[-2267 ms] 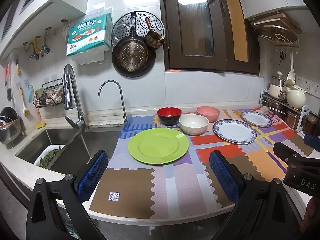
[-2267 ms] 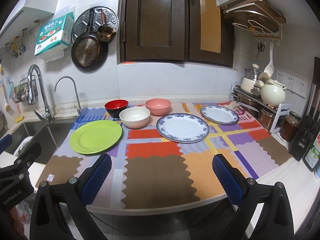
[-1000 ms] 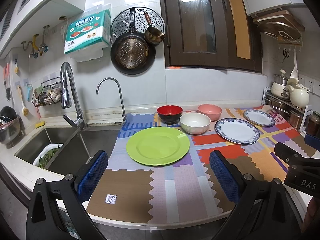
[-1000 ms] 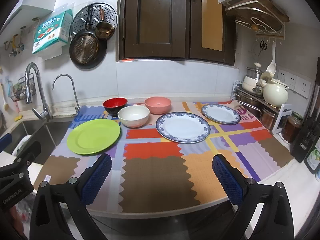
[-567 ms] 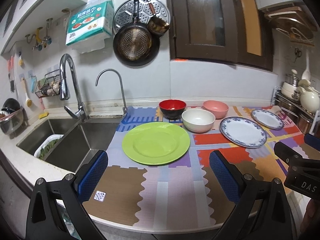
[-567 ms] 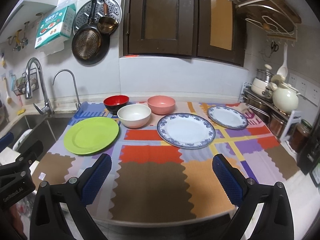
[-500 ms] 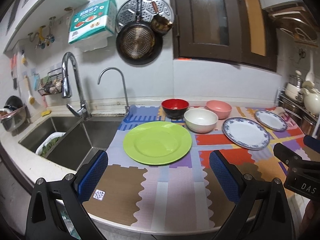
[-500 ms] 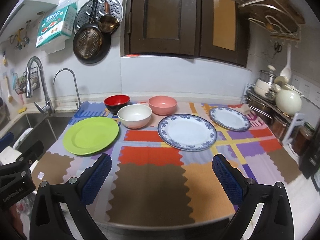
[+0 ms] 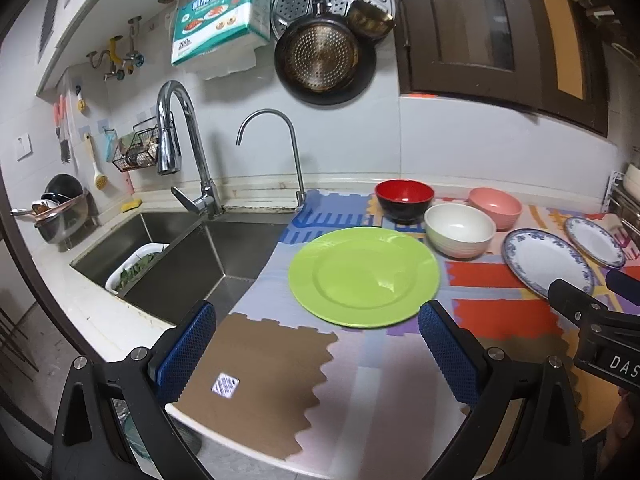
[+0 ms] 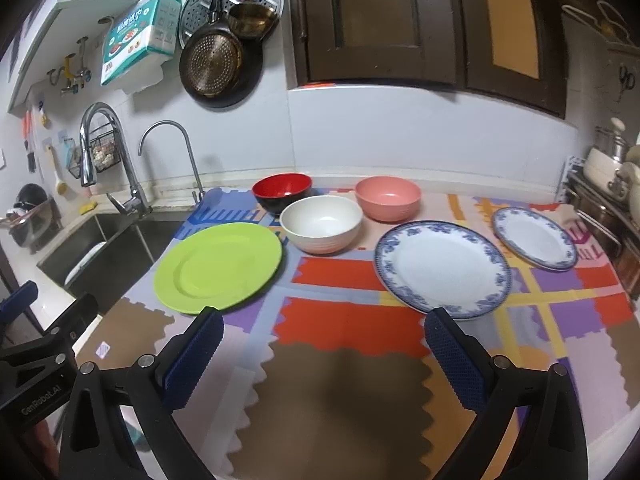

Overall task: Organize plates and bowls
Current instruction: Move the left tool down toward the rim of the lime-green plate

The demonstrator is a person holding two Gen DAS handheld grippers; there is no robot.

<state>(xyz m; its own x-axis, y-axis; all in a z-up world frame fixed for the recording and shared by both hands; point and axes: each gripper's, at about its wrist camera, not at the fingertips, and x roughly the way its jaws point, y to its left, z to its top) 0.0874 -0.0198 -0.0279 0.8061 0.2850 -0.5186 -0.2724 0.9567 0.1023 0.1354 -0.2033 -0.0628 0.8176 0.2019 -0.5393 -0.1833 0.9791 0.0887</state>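
Both grippers hang wide open and empty at the frame's bottom edge: the left gripper [image 9: 316, 344] faces the green plate [image 9: 364, 276] at centre, the right gripper [image 10: 324, 344] the large blue-rimmed plate [image 10: 443, 266]. Bowls sit beyond, mid-frame. Pinching a plate's near rim squarely would likely serve best. Compared with earlier frames, both cameras sit closer, dishes unmoved.

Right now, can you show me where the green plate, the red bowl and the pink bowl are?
green plate [image 9: 362, 276]: left wrist view, on its flat middle.
red bowl [image 10: 282, 189]: right wrist view, on its red inside.
pink bowl [image 10: 387, 196]: right wrist view, on its inside.
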